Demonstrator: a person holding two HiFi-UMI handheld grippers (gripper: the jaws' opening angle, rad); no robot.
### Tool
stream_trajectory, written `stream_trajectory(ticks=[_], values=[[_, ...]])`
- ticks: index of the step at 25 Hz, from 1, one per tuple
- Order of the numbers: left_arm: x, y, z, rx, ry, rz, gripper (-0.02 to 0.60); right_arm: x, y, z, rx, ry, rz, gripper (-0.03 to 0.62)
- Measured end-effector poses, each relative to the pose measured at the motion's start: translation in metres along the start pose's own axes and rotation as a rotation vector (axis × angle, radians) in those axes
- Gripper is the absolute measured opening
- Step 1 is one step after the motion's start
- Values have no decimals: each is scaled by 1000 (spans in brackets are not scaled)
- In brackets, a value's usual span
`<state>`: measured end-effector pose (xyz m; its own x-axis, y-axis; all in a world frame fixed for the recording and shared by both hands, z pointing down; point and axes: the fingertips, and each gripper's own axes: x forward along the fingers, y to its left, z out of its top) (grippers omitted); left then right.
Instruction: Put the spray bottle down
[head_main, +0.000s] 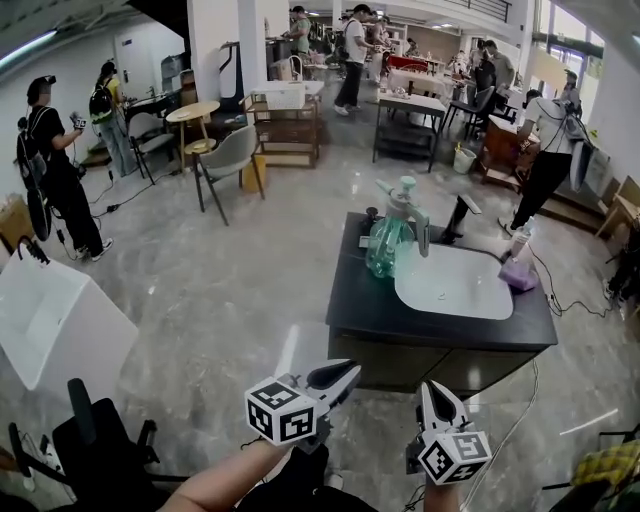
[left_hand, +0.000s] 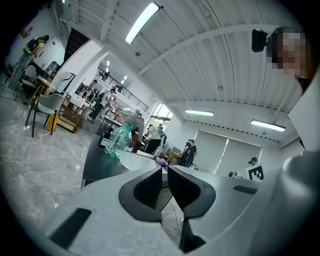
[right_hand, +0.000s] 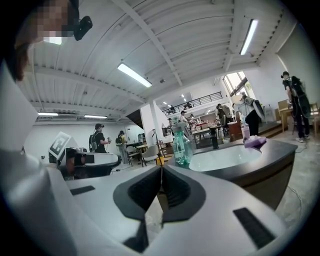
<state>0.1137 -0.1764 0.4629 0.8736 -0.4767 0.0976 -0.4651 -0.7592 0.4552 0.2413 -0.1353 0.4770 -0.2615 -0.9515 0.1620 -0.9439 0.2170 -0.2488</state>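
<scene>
Head view: spray bottle (head_main: 386, 240) upright on counter (head_main: 350, 300), both grippers empty

Handling (judgement). Bottle is see-through green plastic with a white trigger head. Probably light and thin-walled, so it would give under a hard squeeze; surface is smooth, so likely slippery. Fill level not readable. The trigger head makes it top-heavy and easy to tip if knocked. Best hold: the narrow neck just under the head, or across the body's waist, with the jaws level.

Position. Bottle stands on its base on the dark counter, at the 10 o'clock edge of the white sink (head_main: 455, 285). A black tap (head_main: 458, 217) is at the sink's 12 o'clock and a purple cloth (head_main: 518, 272) at its 3 o'clock.

Grippers. Left gripper (head_main: 350, 372) has its jaws clenched together with nothing between them. Right gripper (head_main: 432, 390) is likewise clenched on nothing. Both sit low in the head view, off the counter's near edge and well apart from the bottle. Bottle lies at about 1 o'clock from the left gripper and 11 o'clock from the right. Each gripper view shows it ahead, beyond the closed tips, untouched.

Status (judgement). Bottle is set down and free of both grippers, so the task looks complete.
</scene>
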Motion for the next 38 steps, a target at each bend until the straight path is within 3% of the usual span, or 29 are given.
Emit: stream_trajectory(ticks=[7, 14, 26, 38], values=[[-32, -16, -11, 6, -3, 30, 34, -26, 20, -5, 0, 7, 13, 9], [-35, -31, -22, 49, 29, -28, 34, -38, 32, -14, 6, 9, -13, 9], [-114, -18, -27, 18, 40, 12, 34, -50, 95, -35, 21, 44, -25, 8], [-147, -31, -35, 16, 63, -23, 34, -71, 137, -43, 13, 44, -35, 8]])
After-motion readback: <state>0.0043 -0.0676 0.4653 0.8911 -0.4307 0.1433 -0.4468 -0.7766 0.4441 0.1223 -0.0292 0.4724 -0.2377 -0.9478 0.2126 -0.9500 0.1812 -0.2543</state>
